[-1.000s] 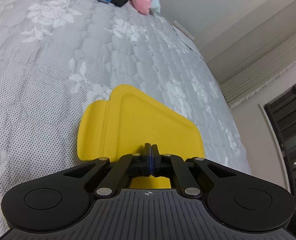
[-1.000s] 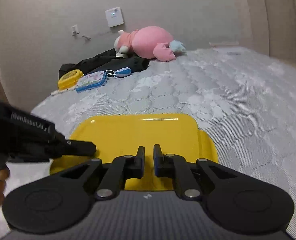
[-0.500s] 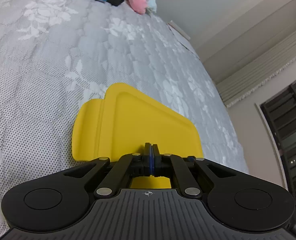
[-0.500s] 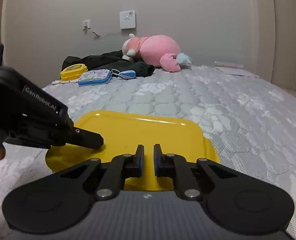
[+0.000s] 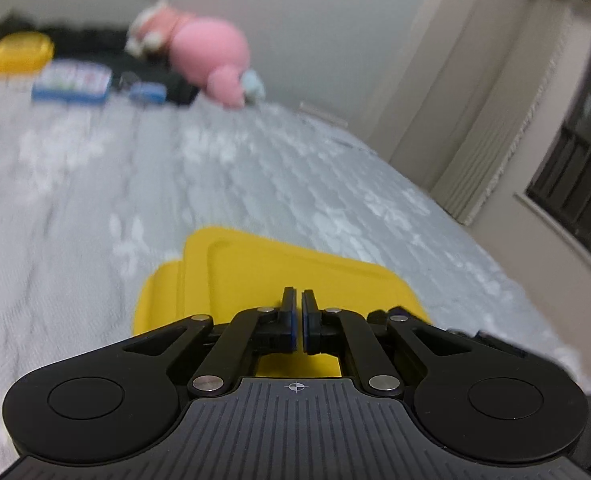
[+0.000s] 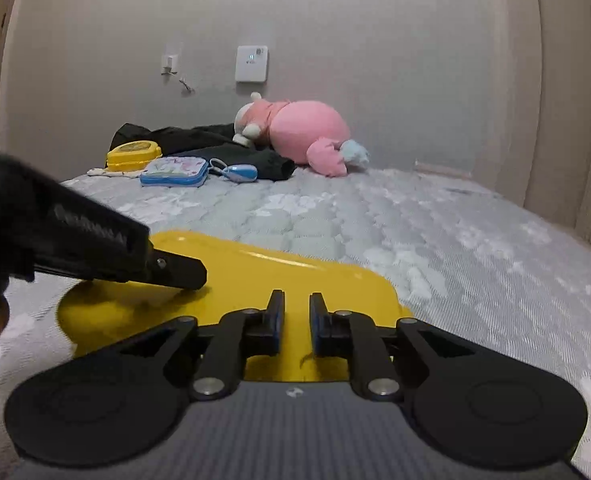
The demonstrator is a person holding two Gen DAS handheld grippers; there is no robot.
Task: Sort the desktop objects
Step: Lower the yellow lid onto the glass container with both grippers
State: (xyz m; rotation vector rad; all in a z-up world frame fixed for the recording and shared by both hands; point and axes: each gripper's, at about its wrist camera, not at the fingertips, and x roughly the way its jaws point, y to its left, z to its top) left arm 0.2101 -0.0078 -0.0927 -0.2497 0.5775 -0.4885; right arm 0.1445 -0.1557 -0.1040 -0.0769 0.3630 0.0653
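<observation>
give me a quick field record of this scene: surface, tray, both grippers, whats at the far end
surface: grey quilted mattress
tray: yellow tray, nothing in it
left gripper: only a slit between the pads, nothing held, tips over the tray's left end
right gripper: jaws just opening, nothing between them, over the tray's near edge
far end: pink plush toy, black cloth, yellow case, blue tin, blue tag

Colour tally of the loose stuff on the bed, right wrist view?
Yellow: 2, the tray and the round case
Blue: 2, the flat pouch and the small oval item
Pink: 1, the plush toy
Black: 1, the garment
Total: 6
</observation>
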